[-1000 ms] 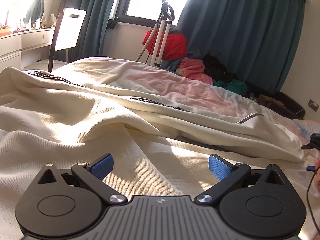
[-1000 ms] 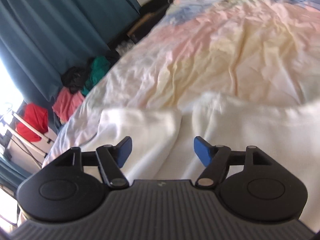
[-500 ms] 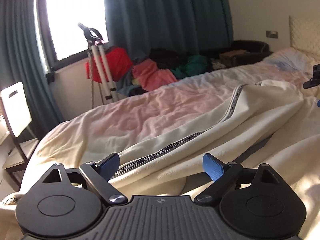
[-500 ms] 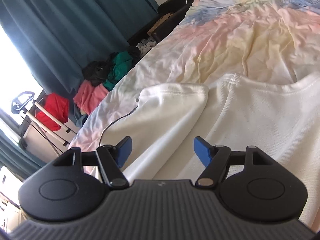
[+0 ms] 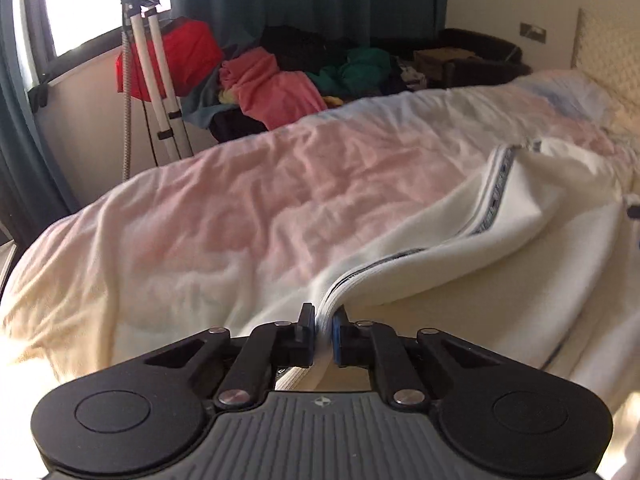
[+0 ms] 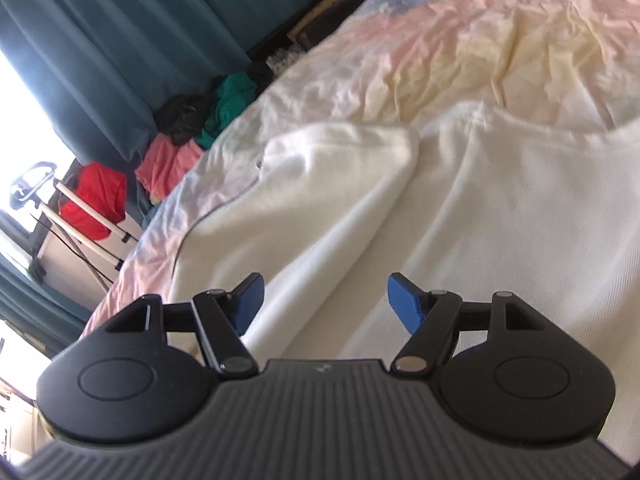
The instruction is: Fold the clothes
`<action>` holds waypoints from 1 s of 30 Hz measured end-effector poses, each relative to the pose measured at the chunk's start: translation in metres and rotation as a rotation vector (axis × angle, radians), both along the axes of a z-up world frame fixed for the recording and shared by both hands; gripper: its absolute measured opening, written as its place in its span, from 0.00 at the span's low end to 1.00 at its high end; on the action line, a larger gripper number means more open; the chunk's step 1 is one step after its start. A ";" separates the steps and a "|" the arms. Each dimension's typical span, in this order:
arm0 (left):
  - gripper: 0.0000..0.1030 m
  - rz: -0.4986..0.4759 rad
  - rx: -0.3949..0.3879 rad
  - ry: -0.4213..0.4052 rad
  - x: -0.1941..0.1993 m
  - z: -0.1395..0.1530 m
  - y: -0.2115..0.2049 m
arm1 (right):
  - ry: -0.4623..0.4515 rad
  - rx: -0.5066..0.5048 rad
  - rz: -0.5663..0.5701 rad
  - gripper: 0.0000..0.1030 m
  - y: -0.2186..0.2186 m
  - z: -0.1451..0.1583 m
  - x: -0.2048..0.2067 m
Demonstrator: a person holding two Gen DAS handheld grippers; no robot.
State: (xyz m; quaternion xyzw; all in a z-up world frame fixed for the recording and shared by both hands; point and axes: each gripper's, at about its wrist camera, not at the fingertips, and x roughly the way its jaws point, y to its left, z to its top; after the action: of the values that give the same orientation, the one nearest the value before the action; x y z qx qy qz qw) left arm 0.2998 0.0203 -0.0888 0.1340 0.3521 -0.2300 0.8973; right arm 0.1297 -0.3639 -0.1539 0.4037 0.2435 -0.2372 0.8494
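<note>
A cream white garment (image 5: 500, 248) with a dark lettered stripe along its edge lies spread on the bed. My left gripper (image 5: 322, 334) is shut on a bunched edge of this garment near the striped seam and lifts it slightly. In the right wrist view the same white garment (image 6: 500, 216) lies flat, with a folded sleeve part (image 6: 304, 200) to the left. My right gripper (image 6: 326, 300) is open and empty, just above the garment at the crease between sleeve and body.
The bed (image 5: 224, 216) has a pastel pink and yellow cover (image 6: 480, 52). A pile of pink, green and black clothes (image 5: 296, 76) lies on the floor by teal curtains (image 6: 120, 40). A white stand with a red cloth (image 5: 160, 60) stands by the window.
My left gripper has closed on the garment's striped edge; it was open before. The right gripper has moved closer to the garment and stays open.
</note>
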 end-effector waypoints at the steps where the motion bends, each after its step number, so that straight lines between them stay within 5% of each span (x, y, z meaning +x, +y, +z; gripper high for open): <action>1: 0.07 0.041 -0.022 -0.012 0.012 0.006 0.002 | -0.008 0.009 0.001 0.70 0.000 0.000 0.000; 4: 0.07 0.160 -0.027 -0.043 0.055 0.011 -0.002 | -0.024 -0.027 -0.003 0.70 0.003 0.002 0.003; 8: 0.10 0.303 0.131 -0.044 0.098 -0.023 -0.029 | -0.007 -0.049 0.003 0.70 0.004 -0.001 0.012; 11: 0.21 0.281 0.175 -0.064 0.092 -0.037 -0.038 | 0.013 -0.046 0.029 0.70 0.002 -0.007 0.019; 17: 0.54 0.268 0.038 -0.091 0.022 -0.007 -0.015 | 0.012 0.013 0.106 0.69 -0.004 -0.014 0.031; 21: 0.77 0.219 0.055 -0.122 -0.061 -0.002 -0.009 | -0.023 0.051 0.152 0.69 -0.014 -0.014 0.038; 26: 0.79 0.162 0.098 -0.085 -0.133 -0.041 -0.012 | -0.041 0.023 0.120 0.69 -0.028 -0.025 0.051; 28: 0.78 0.148 0.216 -0.142 -0.140 -0.054 -0.022 | -0.033 -0.016 0.102 0.67 -0.033 -0.034 0.060; 30: 0.78 0.167 0.217 -0.175 -0.138 -0.057 -0.023 | -0.036 -0.048 0.112 0.67 -0.040 -0.042 0.068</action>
State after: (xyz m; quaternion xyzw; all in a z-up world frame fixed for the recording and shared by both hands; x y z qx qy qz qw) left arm 0.1616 -0.0030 -0.1455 0.2199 0.3052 -0.1026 0.9209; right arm 0.1979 -0.4034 -0.1958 0.3731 0.2445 -0.1880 0.8750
